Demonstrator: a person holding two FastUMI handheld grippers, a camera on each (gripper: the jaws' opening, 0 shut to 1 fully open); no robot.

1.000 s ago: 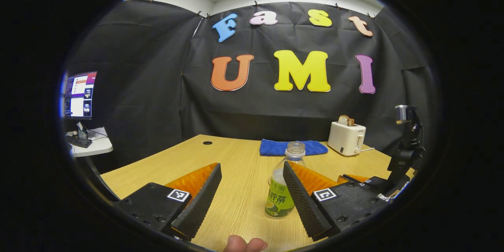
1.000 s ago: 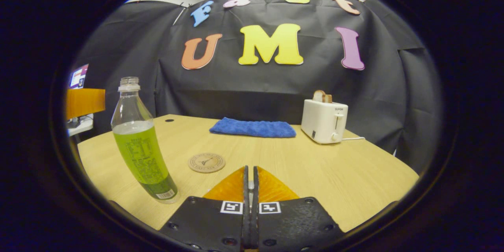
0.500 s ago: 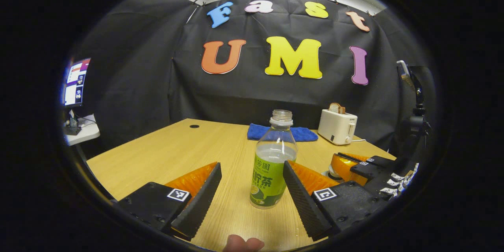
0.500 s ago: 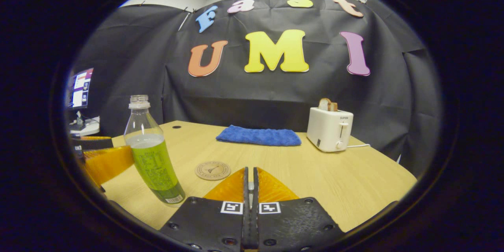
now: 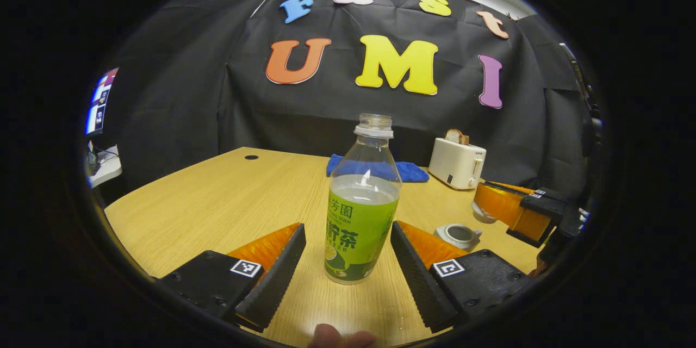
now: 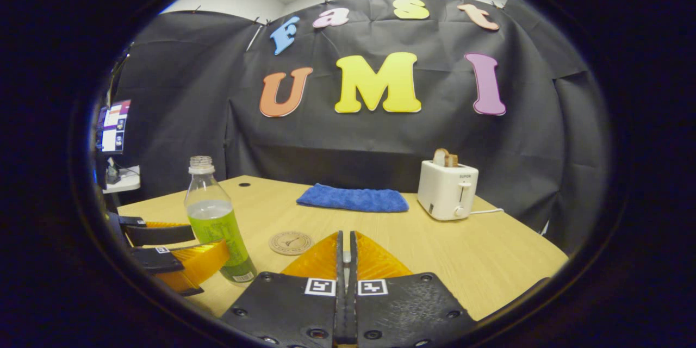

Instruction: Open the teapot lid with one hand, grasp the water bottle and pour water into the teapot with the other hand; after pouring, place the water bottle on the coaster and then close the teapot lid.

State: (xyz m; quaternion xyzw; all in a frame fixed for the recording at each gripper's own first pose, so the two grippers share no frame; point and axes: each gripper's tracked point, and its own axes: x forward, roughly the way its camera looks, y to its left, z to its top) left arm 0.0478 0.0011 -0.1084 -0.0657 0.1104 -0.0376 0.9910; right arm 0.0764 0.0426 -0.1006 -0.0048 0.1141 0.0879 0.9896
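Left gripper, jaws spread, flanks the upright water bottle on the bench. Right gripper, jaws pressed together. Open teapot just right; coaster, blue cloth, toaster beyond.

On the table the water bottle stands between the left gripper's fingers — teapot to its right, towel and toaster behind.

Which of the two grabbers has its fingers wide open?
The left gripper. Its fingers stand wide apart on either side of the water bottle, not touching it. The right gripper has its fingers pressed together.
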